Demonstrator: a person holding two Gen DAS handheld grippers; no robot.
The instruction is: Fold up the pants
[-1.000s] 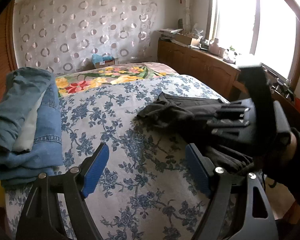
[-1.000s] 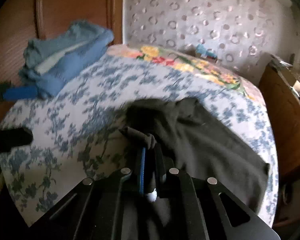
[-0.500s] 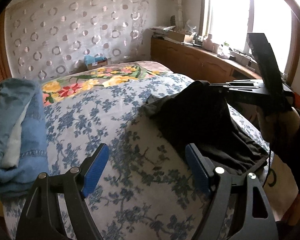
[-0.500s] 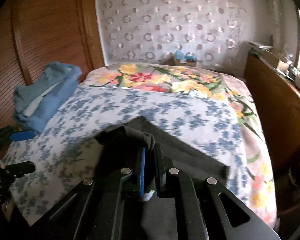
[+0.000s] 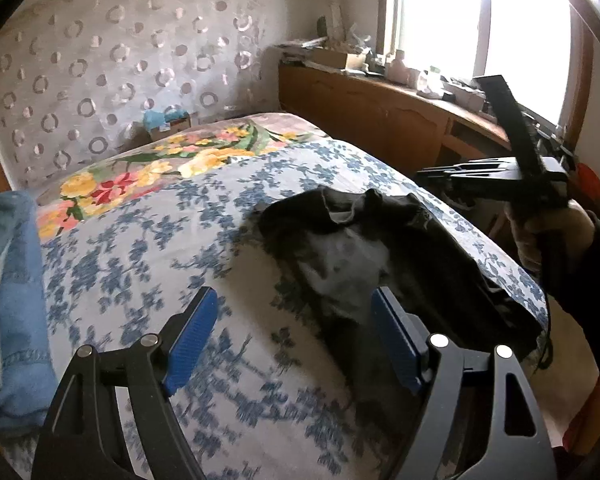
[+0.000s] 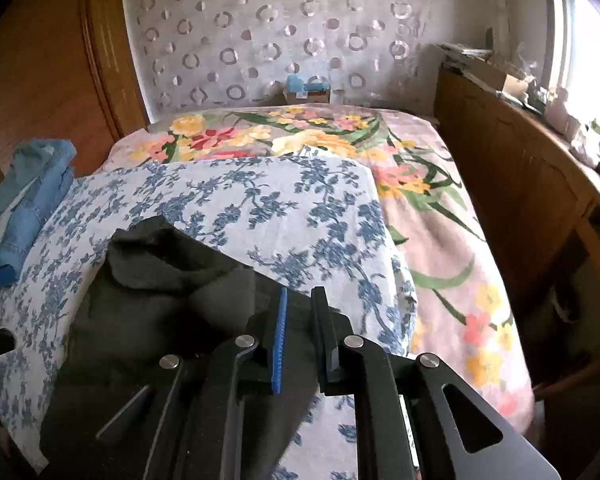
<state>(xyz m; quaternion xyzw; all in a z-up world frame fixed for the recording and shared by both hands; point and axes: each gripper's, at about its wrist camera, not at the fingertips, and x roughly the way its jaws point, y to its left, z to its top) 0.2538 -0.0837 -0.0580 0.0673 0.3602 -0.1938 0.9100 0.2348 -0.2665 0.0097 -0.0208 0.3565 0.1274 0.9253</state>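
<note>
The black pants (image 5: pixel 380 248) lie crumpled on the blue-flowered sheet (image 5: pixel 140 240), toward the bed's right side. My left gripper (image 5: pixel 294 296) hangs open over the sheet with nothing between its blue pads; its right finger is above the pants' near edge. In the left wrist view my right gripper (image 5: pixel 424 174) hovers above the far right of the pants, clear of the cloth, in a person's hand (image 5: pixel 552 236). In the right wrist view the right gripper (image 6: pixel 302 292) has its jaws opening to a narrow gap with no cloth in it, and the pants (image 6: pixel 160 280) lie below it.
A pile of folded blue jeans (image 5: pixel 8 300) sits at the bed's left edge (image 6: pixel 28 200). A yellow-and-pink flowered blanket (image 6: pixel 340 140) covers the far half of the bed. A wooden cabinet (image 6: pixel 520 184) with clutter on top runs along the right under the window.
The right gripper carried the pants' end across the bed, then let the cloth go; its jaws now show a gap. The pants have dropped onto the sheet. The left gripper slid right, still open.
</note>
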